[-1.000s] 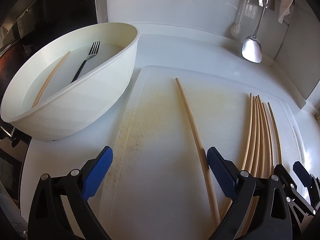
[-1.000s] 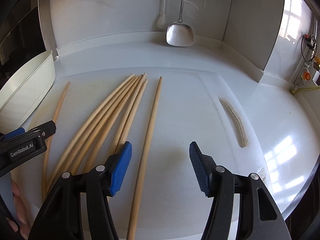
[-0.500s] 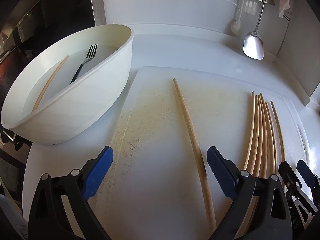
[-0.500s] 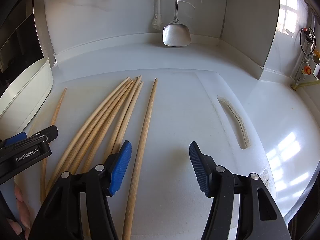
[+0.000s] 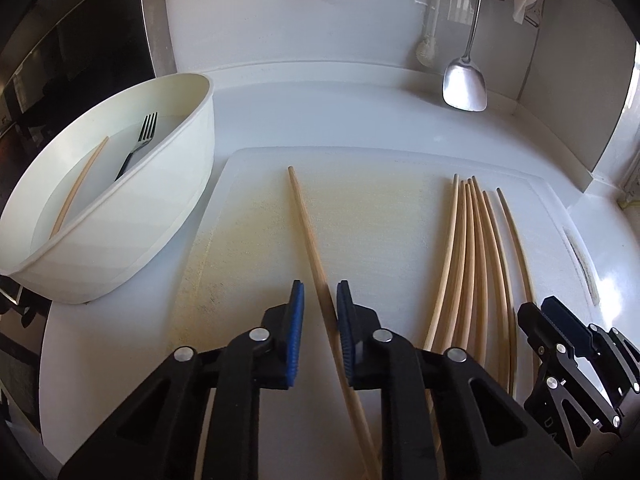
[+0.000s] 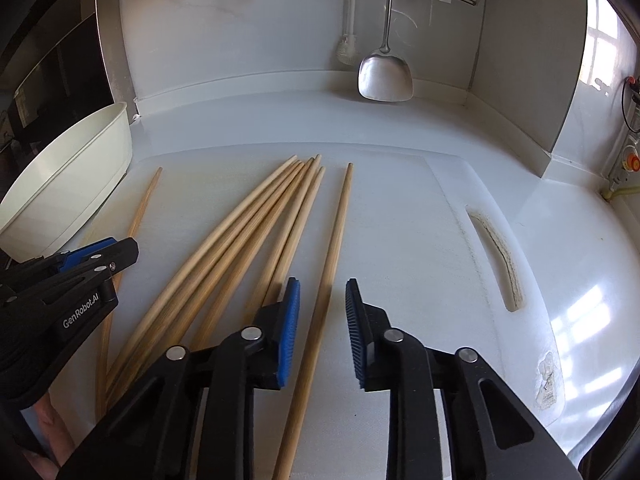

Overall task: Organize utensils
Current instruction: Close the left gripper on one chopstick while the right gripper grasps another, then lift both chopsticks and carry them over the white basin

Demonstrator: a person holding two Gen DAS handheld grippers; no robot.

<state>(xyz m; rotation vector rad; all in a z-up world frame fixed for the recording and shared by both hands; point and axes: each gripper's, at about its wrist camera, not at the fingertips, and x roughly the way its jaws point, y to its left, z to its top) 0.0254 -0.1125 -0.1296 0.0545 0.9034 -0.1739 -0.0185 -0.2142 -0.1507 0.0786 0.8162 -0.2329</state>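
A lone wooden chopstick (image 5: 306, 228) lies on the white cutting board (image 5: 380, 208). My left gripper (image 5: 320, 300) has its jaws nearly closed around it, with small gaps on both sides. A bundle of several chopsticks (image 5: 468, 248) lies to the right. The same bundle shows in the right wrist view (image 6: 248, 240), with one separate chopstick (image 6: 334, 248) beside it. My right gripper (image 6: 322, 300) straddles that chopstick, jaws narrowed with a gap remaining. A white oval tub (image 5: 132, 208) at left holds a black fork (image 5: 138, 144) and one chopstick (image 5: 78, 188).
A metal spatula (image 5: 466, 84) and a white brush (image 5: 428, 52) hang on the back wall. The cutting board's handle slot (image 6: 496, 256) is at its right end. The white counter (image 6: 580, 280) extends right; a dark appliance stands at the far left.
Both grippers have narrowed from wide open to nearly closed. The left one has shifted right to straddle the lone chopstick; the right one has shifted to straddle the separate chopstick.
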